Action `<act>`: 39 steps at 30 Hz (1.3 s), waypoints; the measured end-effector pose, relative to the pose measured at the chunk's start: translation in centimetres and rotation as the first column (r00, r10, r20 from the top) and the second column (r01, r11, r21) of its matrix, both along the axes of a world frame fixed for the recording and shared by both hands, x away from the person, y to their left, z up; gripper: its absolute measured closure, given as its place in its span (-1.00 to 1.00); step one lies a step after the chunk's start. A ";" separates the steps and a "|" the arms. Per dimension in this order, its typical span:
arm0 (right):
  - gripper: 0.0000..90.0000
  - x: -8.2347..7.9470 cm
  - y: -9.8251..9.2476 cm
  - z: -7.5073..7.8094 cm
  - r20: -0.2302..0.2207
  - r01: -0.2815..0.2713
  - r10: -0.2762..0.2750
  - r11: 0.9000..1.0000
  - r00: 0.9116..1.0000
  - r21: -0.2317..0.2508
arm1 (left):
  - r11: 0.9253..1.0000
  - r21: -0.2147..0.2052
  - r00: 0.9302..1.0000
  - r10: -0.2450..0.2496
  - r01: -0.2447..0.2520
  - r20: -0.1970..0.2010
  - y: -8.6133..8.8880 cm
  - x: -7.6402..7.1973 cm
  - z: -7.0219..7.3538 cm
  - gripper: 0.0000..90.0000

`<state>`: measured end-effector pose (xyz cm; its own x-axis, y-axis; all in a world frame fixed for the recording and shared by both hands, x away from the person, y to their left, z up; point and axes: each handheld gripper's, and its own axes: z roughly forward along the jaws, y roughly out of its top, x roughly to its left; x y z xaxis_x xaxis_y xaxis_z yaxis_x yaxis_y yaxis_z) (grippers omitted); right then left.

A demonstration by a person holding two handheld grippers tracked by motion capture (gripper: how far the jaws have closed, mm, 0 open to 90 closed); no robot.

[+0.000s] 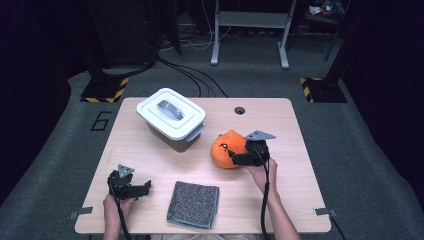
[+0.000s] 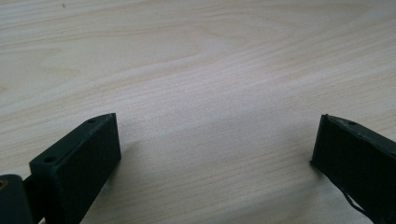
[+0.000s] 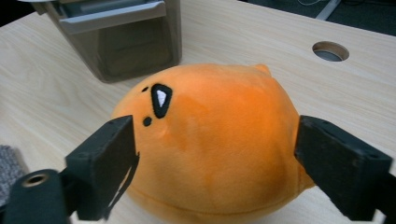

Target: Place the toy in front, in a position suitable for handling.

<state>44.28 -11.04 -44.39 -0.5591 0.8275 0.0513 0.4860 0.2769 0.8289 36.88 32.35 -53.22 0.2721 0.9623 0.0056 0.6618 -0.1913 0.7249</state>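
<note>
Right gripper [image 3: 212,154] standing wide, straddling orange plush [image 3: 210,144] without pinching, near desk's [image 1: 280,120] right edge. Left gripper [image 2: 212,149] gaping over bare wood, front-left corner. Advising: centring both jaws, squeezing gently, avoiding slipping.

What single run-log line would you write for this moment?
right gripper: open, jaws astride orange plush toy | left gripper: open over bare table | bin lid: on

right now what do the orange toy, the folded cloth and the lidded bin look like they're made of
Orange toy: soft plush, looks like short-pile fabric; matte fuzzy surface, stitched-on black and white patch.
Folded cloth: seemingly terry or microfibre; grey, speckled, nubbly texture.
Lidded bin: probably plastic; smooth white lid, semi-clear grey walls.
</note>
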 end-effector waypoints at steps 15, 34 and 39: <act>-1.00 -5.5 0.4 0.2 -0.017 -0.147 0.147 0.989 0.989 -0.033 | 1.000 -0.001 1.000 0.001 -0.001 0.000 0.0 0.0 0.0 -0.98; -1.00 -10.4 4.3 -2.6 -0.074 -0.308 0.304 0.950 0.950 -0.054 | 1.000 0.000 1.000 0.000 0.000 0.000 0.0 0.0 0.0 -0.98; -1.00 -10.8 6.6 -3.5 -0.099 -0.384 0.376 0.919 0.921 -0.086 | 1.000 0.001 1.000 0.001 -0.001 0.000 0.0 0.0 0.0 -0.98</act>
<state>33.47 -4.42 -47.94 -0.8302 0.5564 0.0345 0.3895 0.5346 0.7500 36.87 32.34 -53.22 0.2716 0.9624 0.0062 0.6618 -0.1914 0.7248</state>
